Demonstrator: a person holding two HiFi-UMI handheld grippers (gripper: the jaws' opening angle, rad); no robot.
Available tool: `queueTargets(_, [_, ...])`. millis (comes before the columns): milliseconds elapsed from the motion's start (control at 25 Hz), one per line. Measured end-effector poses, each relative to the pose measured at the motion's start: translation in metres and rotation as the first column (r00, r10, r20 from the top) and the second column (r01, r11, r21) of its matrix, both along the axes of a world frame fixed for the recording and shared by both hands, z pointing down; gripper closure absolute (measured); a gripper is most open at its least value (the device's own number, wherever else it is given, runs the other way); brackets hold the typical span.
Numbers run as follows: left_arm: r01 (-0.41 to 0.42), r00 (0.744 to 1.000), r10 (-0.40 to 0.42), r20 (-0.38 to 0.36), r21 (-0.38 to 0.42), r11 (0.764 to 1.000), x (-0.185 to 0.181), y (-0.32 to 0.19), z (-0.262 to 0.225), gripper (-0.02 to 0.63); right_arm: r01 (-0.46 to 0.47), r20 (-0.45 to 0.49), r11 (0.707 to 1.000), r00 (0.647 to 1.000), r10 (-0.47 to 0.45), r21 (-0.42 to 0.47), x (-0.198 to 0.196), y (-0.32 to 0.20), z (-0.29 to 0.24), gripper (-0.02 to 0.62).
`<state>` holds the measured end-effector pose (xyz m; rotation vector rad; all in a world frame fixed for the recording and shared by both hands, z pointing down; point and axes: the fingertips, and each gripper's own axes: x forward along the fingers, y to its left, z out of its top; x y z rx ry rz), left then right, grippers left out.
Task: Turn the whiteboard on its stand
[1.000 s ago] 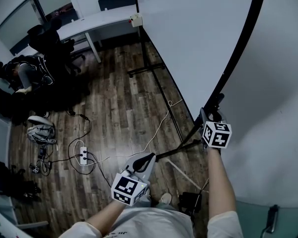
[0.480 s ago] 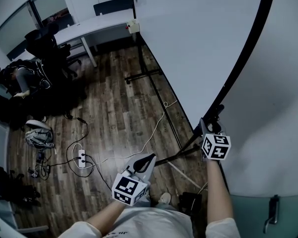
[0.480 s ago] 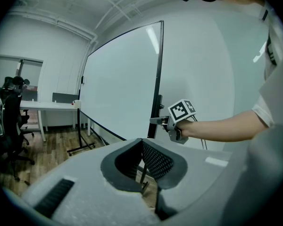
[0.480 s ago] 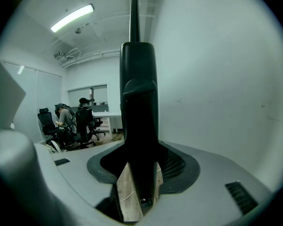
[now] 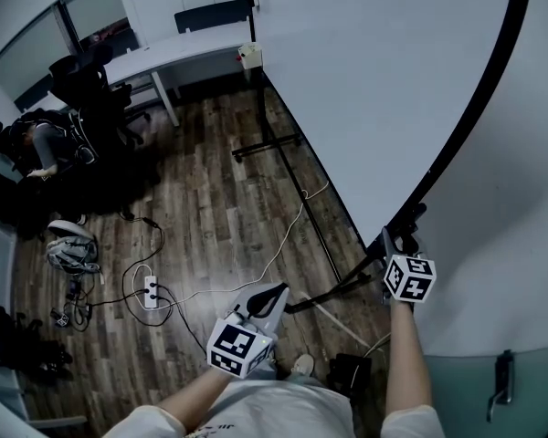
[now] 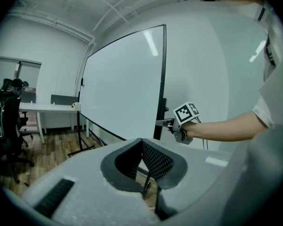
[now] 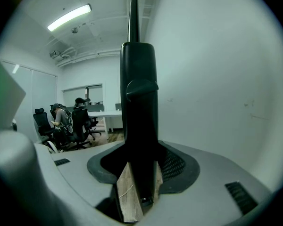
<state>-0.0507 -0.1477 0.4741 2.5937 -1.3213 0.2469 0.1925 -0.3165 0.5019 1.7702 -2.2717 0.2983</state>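
The whiteboard (image 5: 374, 80) is a large white panel with a black frame (image 5: 466, 126), and it fills the top right of the head view. Its stand's floor bar (image 5: 315, 222) and a foot (image 5: 267, 142) rest on the wood floor. My right gripper (image 5: 398, 243) is shut on the frame's near edge. In the right gripper view the black frame post (image 7: 139, 107) stands between the jaws of the right gripper (image 7: 140, 178). My left gripper (image 5: 270, 297) hangs low in front of me, shut with nothing in it. The left gripper view looks past the left gripper (image 6: 144, 173) to the whiteboard (image 6: 122, 88) and the right gripper (image 6: 166, 123).
A white wall (image 5: 521, 245) stands close behind the board at the right. A power strip (image 5: 152, 288) and a white cable (image 5: 283, 245) lie on the floor. A desk (image 5: 178, 48), office chairs (image 5: 87, 89) and a seated person (image 5: 46, 144) are at the far left.
The right gripper has moved right and a little down with the frame edge in it, and the board's near edge has swung right. The left gripper has stayed almost still.
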Motion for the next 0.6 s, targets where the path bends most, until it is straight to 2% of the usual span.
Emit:
queueTargets(320, [-0.031, 1.000, 0.031, 0.004, -0.001, 1.000, 0.012, 0.001, 0.003, 0.595, -0.042, 0.016, 0.999, 0.999, 0.042, 0.004, 0.050, 0.041, 0.004, 0.420])
queueTargets(600, [-0.066, 0.998, 0.066, -0.007, 0.003, 0.998, 0.018, 0.008, -0.004, 0.595, -0.077, 0.015, 0.997, 0.997, 0.077, 0.009, 0.060, 0.068, -0.004, 0.420])
